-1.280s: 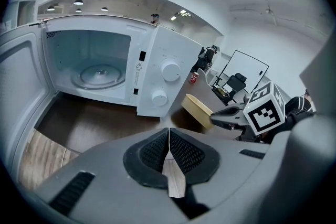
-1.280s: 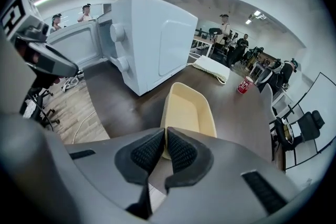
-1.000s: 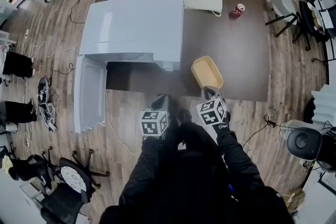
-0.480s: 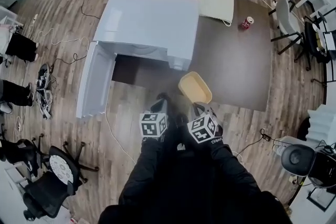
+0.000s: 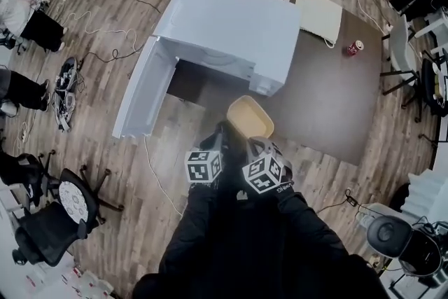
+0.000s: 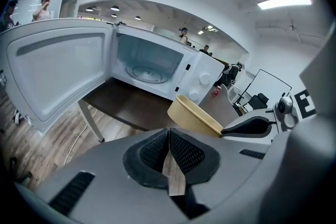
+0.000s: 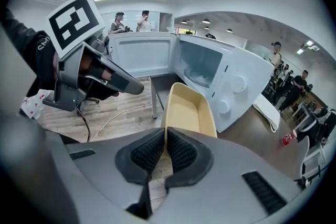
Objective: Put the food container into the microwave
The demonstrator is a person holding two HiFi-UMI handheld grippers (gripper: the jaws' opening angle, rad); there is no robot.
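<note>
A pale yellow food container hangs in the air just in front of the white microwave, near its control-panel end. My right gripper is shut on the container's near rim; in the right gripper view the pads pinch that rim at my right gripper. The microwave door stands wide open to the left, and the cavity with its glass turntable is bare. My left gripper stays beside the right one, shut with nothing between its pads. The container shows to its right.
The microwave stands on a dark brown table. A red can and a cream pad lie at the far right of it. Cables run over the wooden floor at left, and an office chair stands lower left.
The right gripper has carried the container left, from off the microwave's right front corner to in front of its control panel. The left gripper has kept beside it, still shut.
</note>
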